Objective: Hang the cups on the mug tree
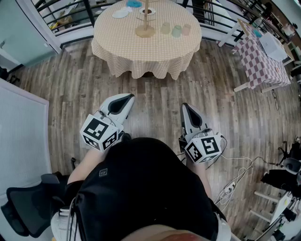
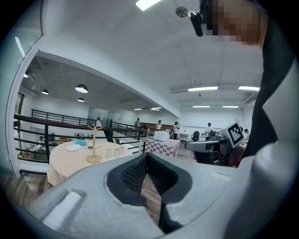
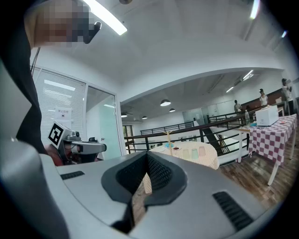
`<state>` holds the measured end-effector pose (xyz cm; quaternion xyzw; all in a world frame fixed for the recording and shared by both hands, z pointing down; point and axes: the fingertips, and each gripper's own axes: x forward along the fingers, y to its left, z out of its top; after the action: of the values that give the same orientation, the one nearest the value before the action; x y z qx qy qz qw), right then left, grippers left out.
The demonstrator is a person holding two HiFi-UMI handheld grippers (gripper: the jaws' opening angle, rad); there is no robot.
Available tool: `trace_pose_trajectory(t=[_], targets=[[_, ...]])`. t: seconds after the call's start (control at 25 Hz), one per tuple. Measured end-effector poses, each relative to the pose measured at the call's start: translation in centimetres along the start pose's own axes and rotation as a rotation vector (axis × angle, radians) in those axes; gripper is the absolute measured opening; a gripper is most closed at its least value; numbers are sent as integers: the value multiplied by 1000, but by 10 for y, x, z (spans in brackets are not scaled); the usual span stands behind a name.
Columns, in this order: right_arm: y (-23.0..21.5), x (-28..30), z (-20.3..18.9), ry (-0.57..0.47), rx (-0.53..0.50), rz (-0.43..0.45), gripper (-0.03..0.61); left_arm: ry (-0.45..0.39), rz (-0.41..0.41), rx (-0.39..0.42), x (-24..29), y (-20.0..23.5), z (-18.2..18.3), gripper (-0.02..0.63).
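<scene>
Pose: left claw [image 1: 126,98], right claw [image 1: 185,107] held close to body, roughly level, both closed tight, nothing gripped (square-marker cube [image 1: 99,132] carried on each). Three cups [image 1: 176,31] set on round checked desk [image 1: 141,54] beside mug tree [image 1: 145,21], well apart from claws.

Wood-plank floor [image 1: 155,101], black railing [image 1: 61,9], checkered side table [image 1: 261,59].

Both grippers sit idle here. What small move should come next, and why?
Probably walk toward the round table: the three cups and the mug tree stand on it across the wooden floor, well out of reach, while the left gripper and right gripper are shut, empty, near the body.
</scene>
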<state>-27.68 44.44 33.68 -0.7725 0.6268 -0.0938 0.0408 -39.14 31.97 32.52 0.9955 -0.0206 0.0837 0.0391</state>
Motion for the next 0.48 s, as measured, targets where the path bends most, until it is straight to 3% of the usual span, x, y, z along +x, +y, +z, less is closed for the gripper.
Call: trace_pose_trajectory(t=[0.48], targets=[[-26,-40,1,-27,36,-3,14,6,-36,9,27,-47,-1,6]])
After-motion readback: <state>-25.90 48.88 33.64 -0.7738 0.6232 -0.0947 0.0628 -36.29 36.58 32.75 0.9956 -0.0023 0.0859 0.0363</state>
